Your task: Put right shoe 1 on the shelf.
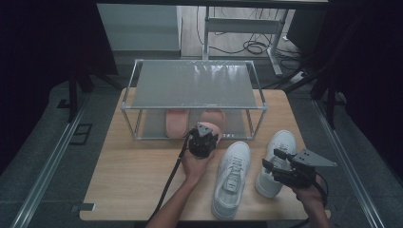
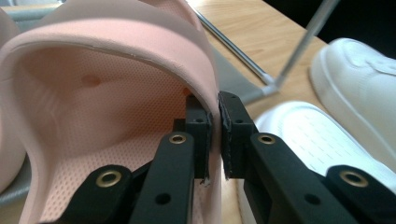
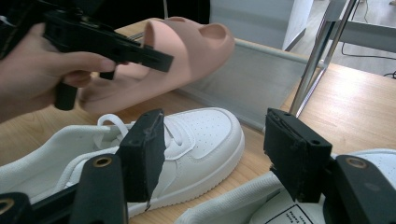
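Observation:
My left gripper is shut on the side edge of a pink slipper's strap, one jaw inside the strap and one outside. In the high view this gripper holds the slipper at the front of the rack's lower shelf. The right gripper view shows the slipper lifted off the table, toe toward the shelf. A second pink slipper lies on that shelf. My right gripper stands open over two white sneakers, holding nothing.
The metal-framed rack has a grey upper shelf and stands at the back of the wooden table. Its front right post rises close to the sneakers. A cable trails from my left gripper toward the table's front edge.

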The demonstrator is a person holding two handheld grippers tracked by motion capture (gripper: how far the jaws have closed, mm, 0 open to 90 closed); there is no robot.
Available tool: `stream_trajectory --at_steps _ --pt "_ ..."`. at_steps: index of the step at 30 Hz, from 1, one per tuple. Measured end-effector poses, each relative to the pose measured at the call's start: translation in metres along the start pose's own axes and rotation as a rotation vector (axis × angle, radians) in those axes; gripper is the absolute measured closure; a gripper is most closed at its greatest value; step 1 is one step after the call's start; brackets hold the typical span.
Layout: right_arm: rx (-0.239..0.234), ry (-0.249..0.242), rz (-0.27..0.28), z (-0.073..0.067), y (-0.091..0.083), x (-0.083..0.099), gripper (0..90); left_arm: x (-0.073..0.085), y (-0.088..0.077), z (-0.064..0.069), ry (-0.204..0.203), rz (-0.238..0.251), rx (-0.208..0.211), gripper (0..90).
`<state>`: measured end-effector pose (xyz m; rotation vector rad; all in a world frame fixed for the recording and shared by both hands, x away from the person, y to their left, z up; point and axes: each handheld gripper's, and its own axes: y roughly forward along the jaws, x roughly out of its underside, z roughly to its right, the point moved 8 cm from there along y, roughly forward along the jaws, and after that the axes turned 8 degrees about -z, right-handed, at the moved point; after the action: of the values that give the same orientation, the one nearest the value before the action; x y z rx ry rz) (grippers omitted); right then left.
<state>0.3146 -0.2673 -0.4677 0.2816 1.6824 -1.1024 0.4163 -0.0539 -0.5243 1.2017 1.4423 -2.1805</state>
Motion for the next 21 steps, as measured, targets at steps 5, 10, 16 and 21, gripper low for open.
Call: stream_trajectory --at_steps 5,10,16,21 --pt "-0.001 -0.004 0.002 -0.001 0.0 -0.001 39.0 -0.006 0.017 -0.006 -0.048 0.023 -0.035 83.9" --pt "-0.003 -0.006 -0.005 -0.001 0.001 0.0 39.0 -0.015 0.023 -0.008 -0.067 0.052 -0.053 83.6" --pt "-0.003 -0.001 -0.005 -0.001 0.002 0.001 39.0 -0.022 0.031 -0.015 -0.08 0.049 -0.085 83.6" --pt "-0.003 -0.005 0.001 -0.001 0.0 0.0 39.0 -0.02 0.042 -0.029 -0.124 0.04 -0.122 83.3"
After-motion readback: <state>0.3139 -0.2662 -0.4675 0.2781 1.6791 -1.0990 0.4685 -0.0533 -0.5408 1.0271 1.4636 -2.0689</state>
